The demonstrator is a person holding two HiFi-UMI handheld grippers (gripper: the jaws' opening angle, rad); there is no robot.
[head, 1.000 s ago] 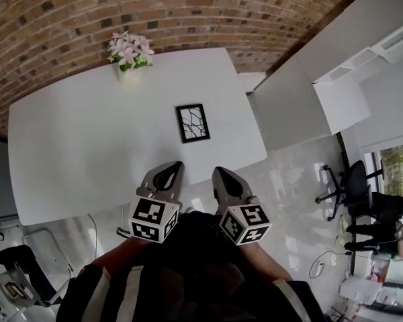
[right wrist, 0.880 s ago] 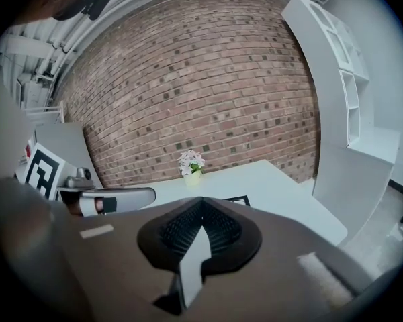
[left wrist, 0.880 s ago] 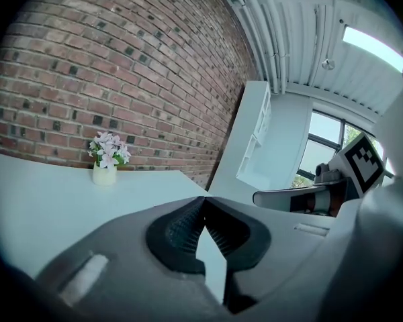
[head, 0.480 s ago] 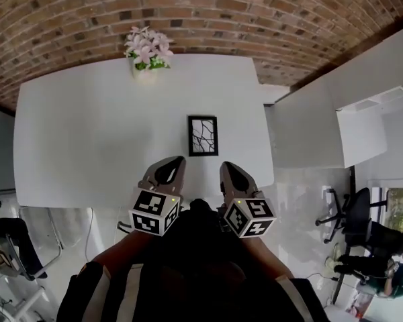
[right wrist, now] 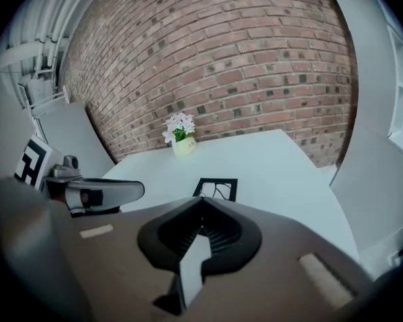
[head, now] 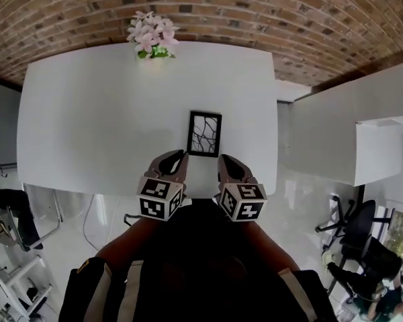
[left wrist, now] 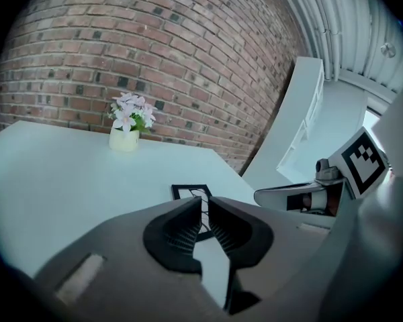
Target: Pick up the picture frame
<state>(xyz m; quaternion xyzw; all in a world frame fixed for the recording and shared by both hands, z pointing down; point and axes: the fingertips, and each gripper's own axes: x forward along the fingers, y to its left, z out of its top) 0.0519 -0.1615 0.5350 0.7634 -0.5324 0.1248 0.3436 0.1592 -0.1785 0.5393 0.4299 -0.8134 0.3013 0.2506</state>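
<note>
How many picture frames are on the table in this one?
1. The picture frame lies flat on the white table, near its front edge. Nearly the whole tabletop shows, so another hidden one seems unlikely.

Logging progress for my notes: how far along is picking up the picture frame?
Nothing is done yet: the picture frame lies flat on the white table, untouched. In hand: both grippers hover just short of its near edge, the left gripper with jaws opening and nothing between them, the right gripper shut and empty. Left: reach, grip, lift.
</note>
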